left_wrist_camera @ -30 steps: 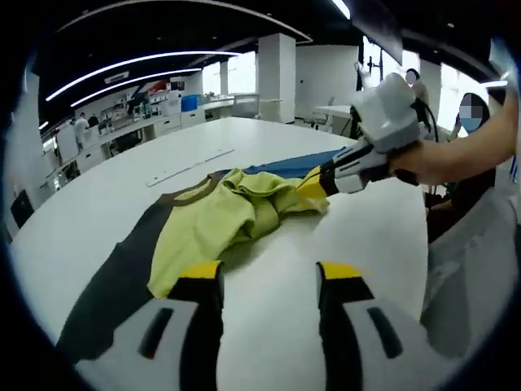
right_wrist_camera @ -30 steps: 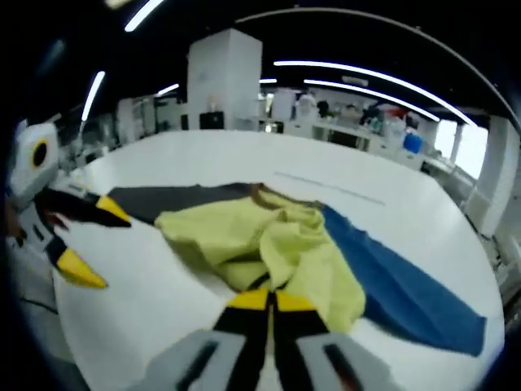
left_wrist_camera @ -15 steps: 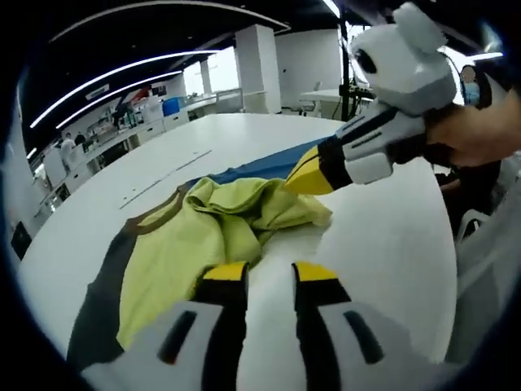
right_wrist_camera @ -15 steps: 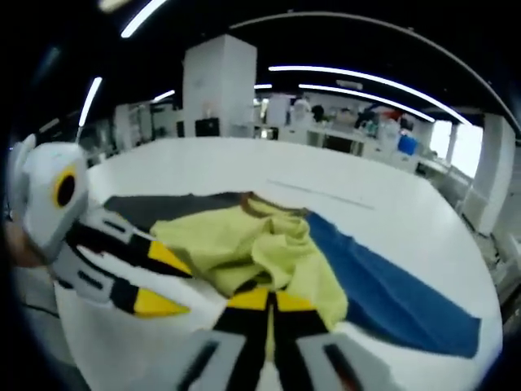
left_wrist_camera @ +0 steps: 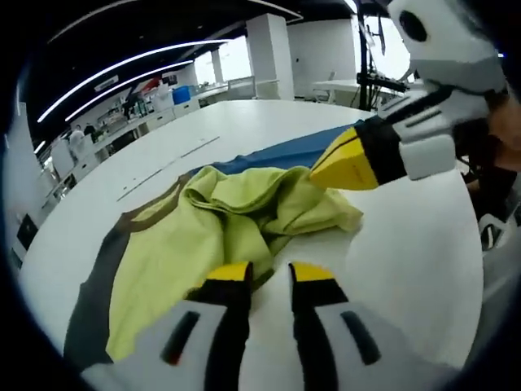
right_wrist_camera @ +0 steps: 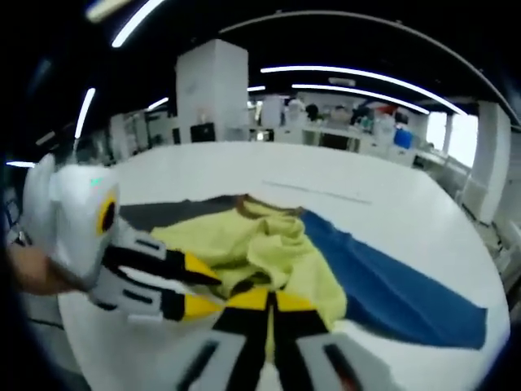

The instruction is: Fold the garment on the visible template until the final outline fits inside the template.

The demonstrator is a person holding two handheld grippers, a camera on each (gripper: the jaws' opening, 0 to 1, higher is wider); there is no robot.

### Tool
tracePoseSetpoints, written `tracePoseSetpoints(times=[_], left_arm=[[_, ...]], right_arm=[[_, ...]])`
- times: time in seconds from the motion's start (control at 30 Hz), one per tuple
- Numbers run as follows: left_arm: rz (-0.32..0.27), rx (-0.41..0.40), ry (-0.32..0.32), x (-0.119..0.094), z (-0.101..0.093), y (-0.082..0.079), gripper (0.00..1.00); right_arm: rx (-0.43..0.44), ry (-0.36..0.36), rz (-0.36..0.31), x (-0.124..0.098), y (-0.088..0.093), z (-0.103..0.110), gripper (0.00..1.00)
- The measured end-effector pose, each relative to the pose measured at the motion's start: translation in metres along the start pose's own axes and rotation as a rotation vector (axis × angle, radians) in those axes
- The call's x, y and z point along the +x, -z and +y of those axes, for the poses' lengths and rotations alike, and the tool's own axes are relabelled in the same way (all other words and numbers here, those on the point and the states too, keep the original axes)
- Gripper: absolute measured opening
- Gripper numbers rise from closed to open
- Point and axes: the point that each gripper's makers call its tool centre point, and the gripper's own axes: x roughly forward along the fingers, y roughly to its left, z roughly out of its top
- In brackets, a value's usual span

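The yellow-green garment point(left_wrist_camera: 220, 224) is being seen bunched up in a rumpled heap on the white table point(left_wrist_camera: 407, 236), with its brown-trimmed neckline pointed away from the near table edge. It's lying across two flat sheets: a dark grey template panel point(left_wrist_camera: 98, 277) sticking out from under one side and a blue panel point(left_wrist_camera: 285, 153) sticking out from the other. In the right gripper view the same garment point(right_wrist_camera: 260, 248) is being shown piled between the grey panel point(right_wrist_camera: 171, 213) and the blue panel point(right_wrist_camera: 399, 289), so it's pretty far from a tidy fold.

The left gripper point(left_wrist_camera: 262, 273) is being held just at the garment's near edge, jaws only slightly parted, with nothing visibly caught between the yellow tips. The right gripper point(right_wrist_camera: 269, 300) is being kept with jaws pressed together, tips right at the garment's near hem; whether cloth is pinched in there can't be told. The right gripper is also being seen in the left gripper view point(left_wrist_camera: 346, 161), yellow tips closed to a point and touching the heap next to the blue panel.
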Motion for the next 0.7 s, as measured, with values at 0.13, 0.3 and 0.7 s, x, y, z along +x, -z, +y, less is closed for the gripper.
tracePoseSetpoints(times=[0.13, 0.3, 0.7], left_arm=[[0.014, -0.006, -0.008, 0.006, 0.005, 0.001, 0.15], [0.038, 0.004, -0.025, 0.01, 0.007, 0.004, 0.12], [0.037, 0.031, -0.058, 0.01, 0.013, 0.007, 0.0]], right_arm=[[0.007, -0.004, 0.004, 0.001, 0.003, 0.0, 0.0], [0.014, -0.003, 0.007, 0.0, 0.008, -0.002, 0.0], [0.022, -0.007, 0.016, 0.001, 0.015, -0.001, 0.0]])
